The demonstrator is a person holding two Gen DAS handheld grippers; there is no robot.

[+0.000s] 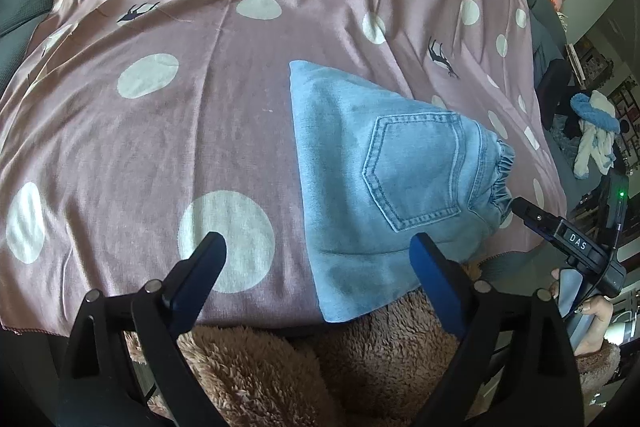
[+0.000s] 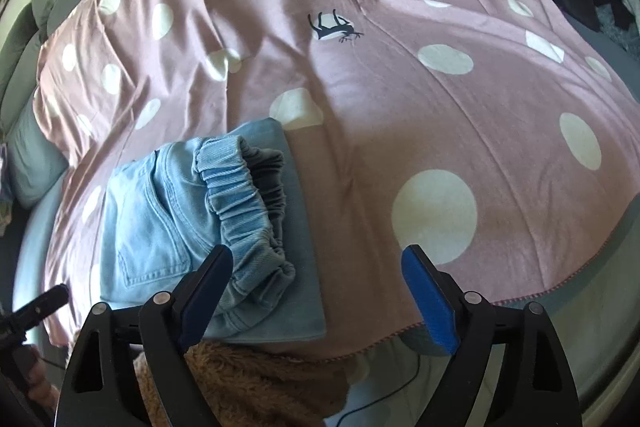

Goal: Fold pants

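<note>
In the left wrist view, the left tool (image 1: 316,259) stood wide open and empty, the folded pants (image 1: 384,187) just ahead by its right finger on the bed's spotted sheet (image 1: 160,131), apparently let go. In the right wrist view, the right tool (image 2: 316,271) gaped empty too, the waistband (image 2: 244,211) by its left finger, the fold seemingly finished.

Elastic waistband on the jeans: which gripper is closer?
Right. The right gripper hangs open with one finger over the waistband. The left gripper is open over the opposite folded edge, past the back pocket.

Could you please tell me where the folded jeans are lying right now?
The folded jeans lie on the pink polka-dot sheet near its front edge, right of centre in the left wrist view, with their elastic waistband facing the right gripper.
</note>
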